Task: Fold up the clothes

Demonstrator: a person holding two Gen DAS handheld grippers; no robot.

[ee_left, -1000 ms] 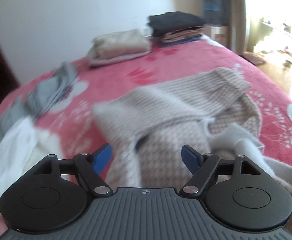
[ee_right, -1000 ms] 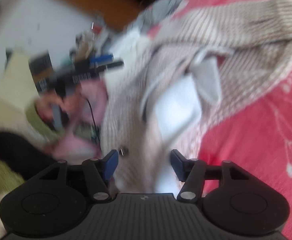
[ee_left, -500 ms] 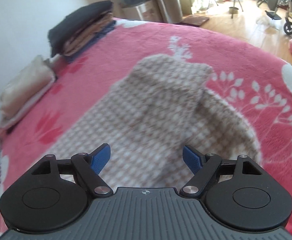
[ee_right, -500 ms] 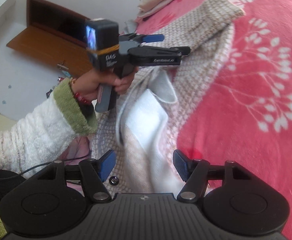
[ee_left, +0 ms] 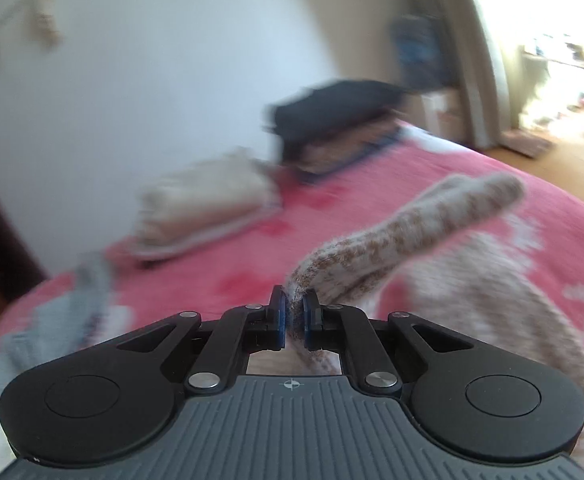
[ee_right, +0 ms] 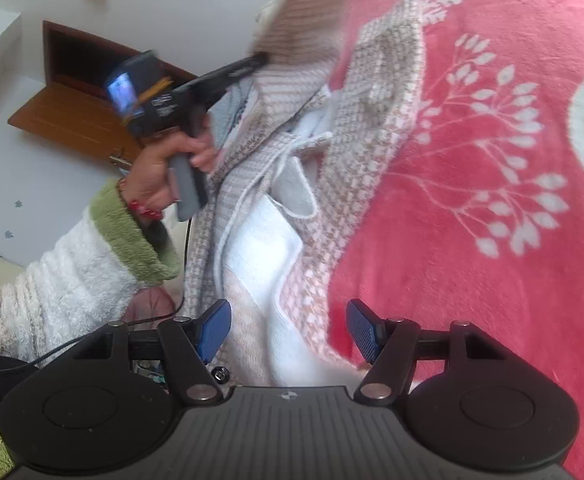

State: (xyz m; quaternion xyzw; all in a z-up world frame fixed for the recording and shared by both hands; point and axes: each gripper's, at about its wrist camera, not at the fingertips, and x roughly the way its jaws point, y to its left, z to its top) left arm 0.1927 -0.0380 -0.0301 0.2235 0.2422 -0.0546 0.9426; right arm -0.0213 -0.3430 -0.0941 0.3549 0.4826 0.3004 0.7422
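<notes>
Pink floral blanket [ee_right: 491,240] bears a beige-and-white knit sweater [ee_right: 379,112], rumpled; left gripper [ee_left: 294,312] pinches its sleeve, right gripper [ee_right: 288,330] gapes.

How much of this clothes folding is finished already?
Two folded piles sit at the far side of the bed. In hand: the left gripper is shut on a sleeve of the beige cardigan, lifting it; the right gripper is open. Left: finishing that cardigan, plus loose grey clothes.

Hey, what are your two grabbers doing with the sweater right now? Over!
Left gripper shut on beige sweater, sleeve lifted. Right gripper open over sweater's hem. Nothing in the way.
</notes>
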